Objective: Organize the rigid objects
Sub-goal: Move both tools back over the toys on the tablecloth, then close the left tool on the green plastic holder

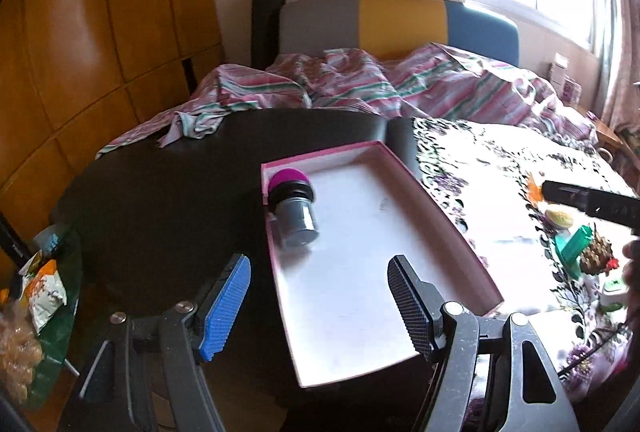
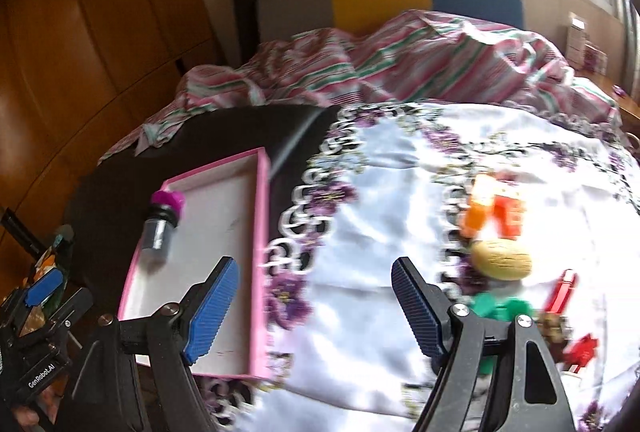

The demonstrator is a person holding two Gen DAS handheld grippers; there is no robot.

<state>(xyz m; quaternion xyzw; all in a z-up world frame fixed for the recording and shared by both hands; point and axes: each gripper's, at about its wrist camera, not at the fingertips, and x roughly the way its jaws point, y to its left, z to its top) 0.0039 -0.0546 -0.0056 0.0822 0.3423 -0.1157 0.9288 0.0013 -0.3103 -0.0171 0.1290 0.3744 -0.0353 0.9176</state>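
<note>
While you hold both claws spread and empty, the dark round surface [image 1: 168,192] fills the middle of the left wrist frame, a floral cloth [image 1: 500,168] covering its right side. Your left claw [image 1: 320,308] hangs over the pink tray [image 1: 436,200], where a purple-capped jar [image 1: 294,212] lies on its side in the upper left corner. Your right claw [image 2: 316,308] hangs over the cloth just right of the tray. Small toys cluster at the right of that frame: an orange piece [image 2: 476,212], a yellow oval [image 2: 502,264], a red clip [image 2: 560,292]. Behind, a striped quilt [image 1: 360,80] covers the bed; wooden wardrobes [image 1: 80,32] fill the left.
</note>
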